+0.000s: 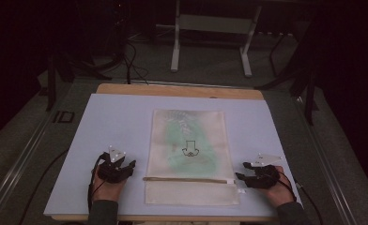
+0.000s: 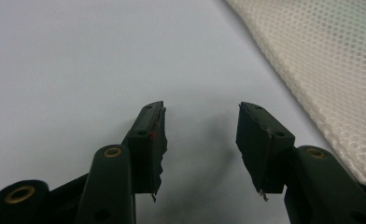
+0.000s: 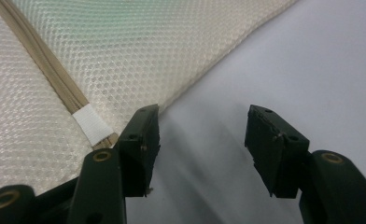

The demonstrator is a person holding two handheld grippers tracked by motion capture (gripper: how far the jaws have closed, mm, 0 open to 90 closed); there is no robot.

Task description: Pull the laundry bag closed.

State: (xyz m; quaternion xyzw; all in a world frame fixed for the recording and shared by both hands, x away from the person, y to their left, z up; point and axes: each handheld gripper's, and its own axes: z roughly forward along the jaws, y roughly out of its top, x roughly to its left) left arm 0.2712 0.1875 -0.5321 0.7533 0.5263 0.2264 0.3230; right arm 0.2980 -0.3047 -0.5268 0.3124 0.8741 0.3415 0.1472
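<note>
High view: left hand-held gripper [image 1: 126, 165] and right hand-held gripper [image 1: 241, 171] rest on the table [image 1: 111, 117] at the near edge, one on each side of a mesh bag [image 1: 189, 154]. Bag lies flat mid-table, zipper [image 1: 187, 179] across its near part, something green inside. Left gripper view: jaws spread wide, nothing between them, bag edge [image 2: 330, 70] just beside. Right gripper view: jaws released, empty; bag [image 3: 125, 51], zipper end with white tab [image 3: 92, 124] near one jaw.

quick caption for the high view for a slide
Both open claws, left claw and right claw, rest beside a zipped mesh bag on the table.
</note>
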